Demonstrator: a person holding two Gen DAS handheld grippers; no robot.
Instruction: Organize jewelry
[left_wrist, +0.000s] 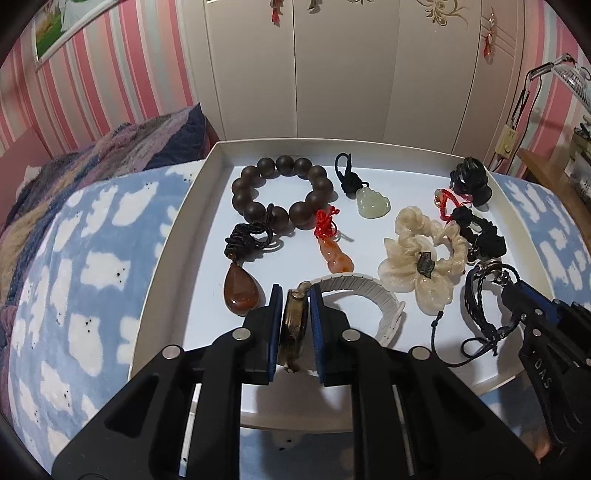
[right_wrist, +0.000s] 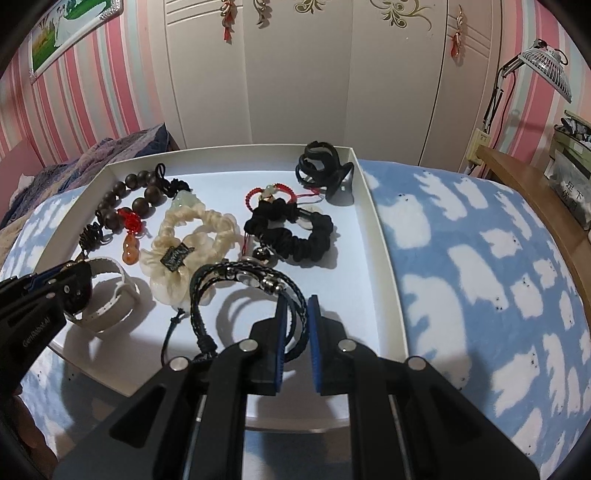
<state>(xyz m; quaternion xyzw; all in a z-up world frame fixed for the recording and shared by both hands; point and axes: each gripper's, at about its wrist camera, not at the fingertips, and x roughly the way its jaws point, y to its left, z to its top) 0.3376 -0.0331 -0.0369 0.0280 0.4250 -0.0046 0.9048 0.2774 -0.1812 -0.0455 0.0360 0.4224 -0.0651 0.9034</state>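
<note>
Right now I have both claws down in the white tray (left_wrist: 177, 236), which lies on the cloud-print blanket (left_wrist: 85, 266) of the bed. My left claw (left_wrist: 291, 299) is clamped edge-on across the face of the white-strapped watch (left_wrist: 369, 291) at the tray's near edge, so the strap hangs clear of the amber teardrop pendant (left_wrist: 242, 293) beside it. My right claw (right_wrist: 295, 306) is closed on the cords of the black braided bracelet (right_wrist: 236, 280), near the tray's right wall, in front of the cream scrunchie (right_wrist: 192, 236). I judge both pieces are being set into their own spots.
</note>
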